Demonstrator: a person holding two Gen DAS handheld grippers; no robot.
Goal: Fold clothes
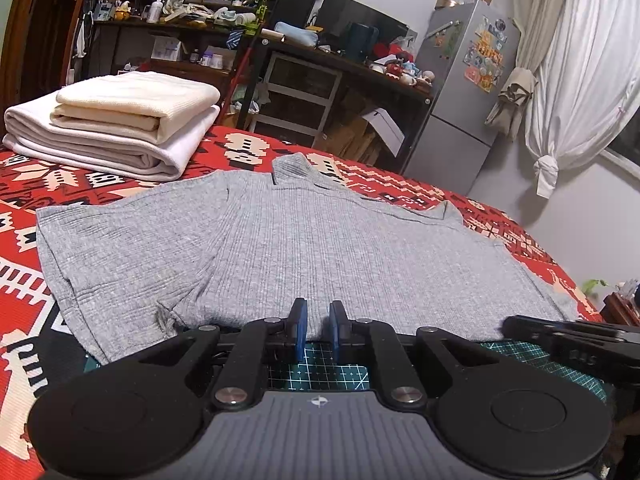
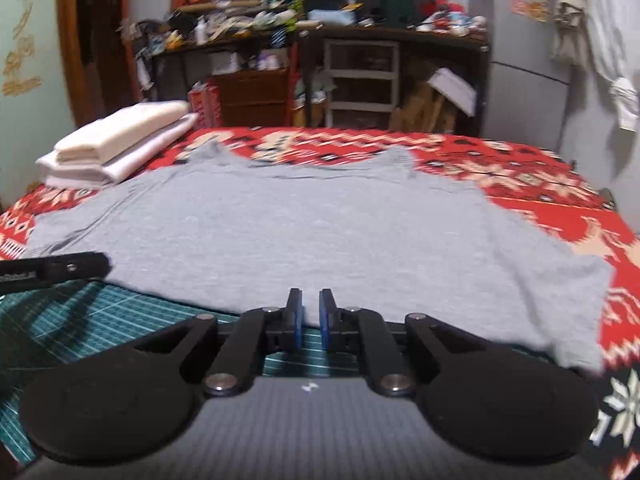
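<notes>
The left gripper (image 1: 318,330) has its blue-padded fingers (image 1: 299,328) narrowly parted, a slim gap between them and nothing held; they sit just at the near hem of the grey ribbed top (image 1: 304,240), over the green cutting mat (image 1: 320,368), and whether they touch the cloth cannot be told. The right gripper (image 2: 310,320) stands the same way: fingers (image 2: 295,318) a little apart, empty, poised at the hem further along. Each gripper's black linkage shows at the edge of the other's view, so the two are side by side along the bottom edge of the garment.

The grey ribbed top (image 2: 288,232) lies spread flat, collar away from the grippers, on the red patterned bedspread (image 1: 400,184), with its hem reaching onto the cutting mat (image 2: 100,312). Both short sleeves are out to the sides and no fold is visible in it, though the right wrist view is blurred.

Beyond its left shoulder, a stack of folded cream and white textiles (image 1: 116,124) rests on the bedspread, seemingly finished work.

By my reading, this garment is laid out and smoothed but its folding has not begun. Gripping the hem and all the folds remain, then placing it with the stack.
</notes>
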